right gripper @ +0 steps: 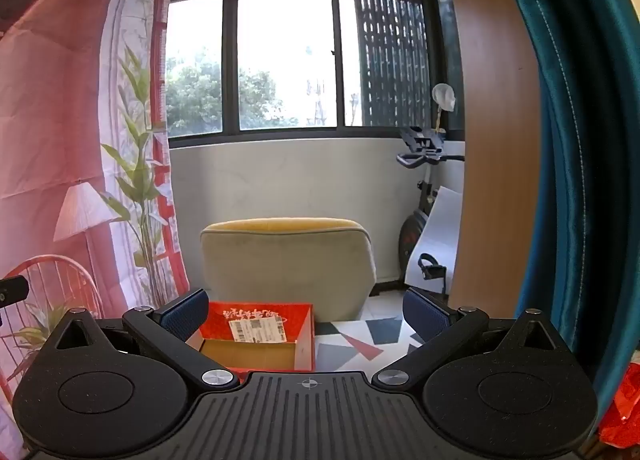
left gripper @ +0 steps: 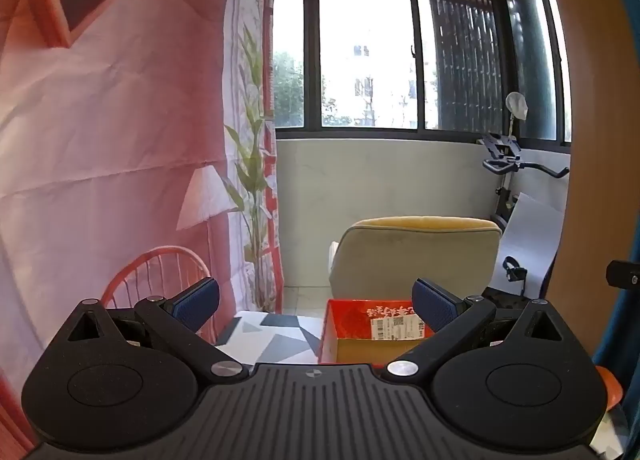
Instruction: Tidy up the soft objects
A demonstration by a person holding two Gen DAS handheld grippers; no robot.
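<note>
An open red cardboard box [left gripper: 352, 316] with a white shipping label stands on a table with a grey and white geometric cloth [left gripper: 272, 336]. Its brown inside looks empty. My left gripper [left gripper: 316, 304] is open and empty, held above the table, with the box behind its right finger. In the right wrist view the same box [right gripper: 260, 332] sits behind the left finger of my right gripper [right gripper: 306, 312], which is open and empty. No soft object shows on the table in either view.
A beige and yellow armchair [right gripper: 288, 264] stands behind the table. A pink printed backdrop [left gripper: 112, 132] hangs on the left, a teal curtain [right gripper: 580, 140] and a wooden panel on the right. An exercise bike [right gripper: 424, 188] is by the window. Something red [right gripper: 620, 412] lies at the lower right.
</note>
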